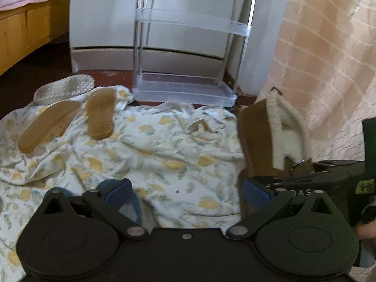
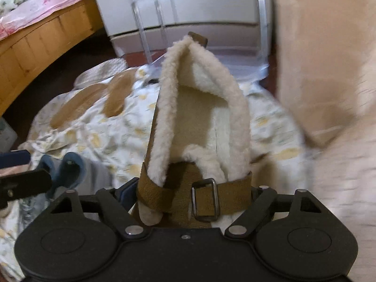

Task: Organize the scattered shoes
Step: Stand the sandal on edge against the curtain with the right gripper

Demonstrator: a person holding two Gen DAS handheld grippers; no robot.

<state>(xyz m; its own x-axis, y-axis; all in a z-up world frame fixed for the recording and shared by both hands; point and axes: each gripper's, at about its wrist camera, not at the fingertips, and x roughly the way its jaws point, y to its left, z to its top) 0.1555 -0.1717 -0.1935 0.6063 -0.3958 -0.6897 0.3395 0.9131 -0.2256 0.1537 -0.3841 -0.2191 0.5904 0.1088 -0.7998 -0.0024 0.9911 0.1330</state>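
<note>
Our right gripper (image 2: pixel 188 195) clamps the fleece-lined slipper (image 2: pixel 199 117) by its buckled heel strap — lifted clear of the sheet (image 1: pixel 152 145), toe toward the clear rack (image 1: pixel 185 87). Our left gripper (image 1: pixel 188 191) hangs spread (holding nothing) — other slippers (image 1: pixel 98 115) lie sole-up behind.

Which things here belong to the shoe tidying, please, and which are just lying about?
Job:
- fleece-lined slipper, held in the right hand-held gripper
- two slippers sole-up
- pale slipper
- blue shoe
- clear rack
- left hand-held gripper, open and empty

Lying about:
- printed sheet
- bed
- white cabinet
- peach blanket
</note>
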